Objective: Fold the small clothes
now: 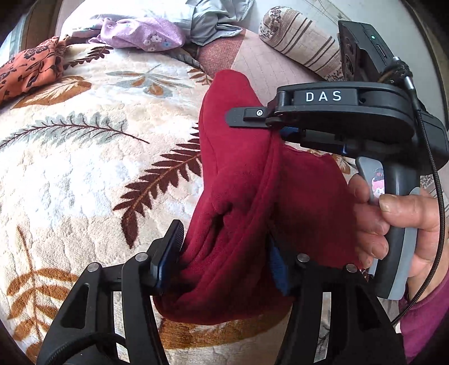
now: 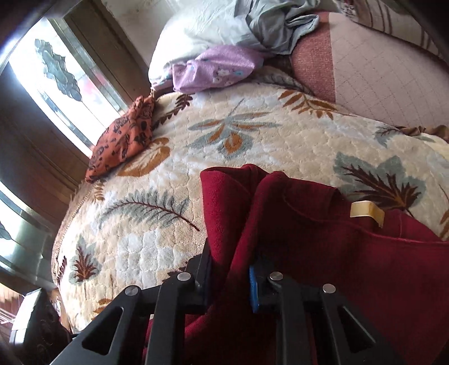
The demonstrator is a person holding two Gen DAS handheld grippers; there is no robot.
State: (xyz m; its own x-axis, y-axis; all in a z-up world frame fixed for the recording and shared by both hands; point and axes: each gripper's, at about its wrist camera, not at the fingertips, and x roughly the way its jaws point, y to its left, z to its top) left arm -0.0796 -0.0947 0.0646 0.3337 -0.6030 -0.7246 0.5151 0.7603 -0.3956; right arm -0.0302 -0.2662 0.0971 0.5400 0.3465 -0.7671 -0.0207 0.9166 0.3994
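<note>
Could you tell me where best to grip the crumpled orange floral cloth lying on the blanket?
I would take the crumpled orange floral cloth at its pointed upper corner, coming from above on the leaf-patterned blanket side; that corner stands raised and bunched, while the lower edge lies flat.

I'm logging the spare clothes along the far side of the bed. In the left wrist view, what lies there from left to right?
orange floral cloth → purple floral cloth → grey garment → striped bolster pillow

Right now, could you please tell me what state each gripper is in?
Left gripper: closed on the red garment.
Right gripper: closed on the same red garment.
</note>
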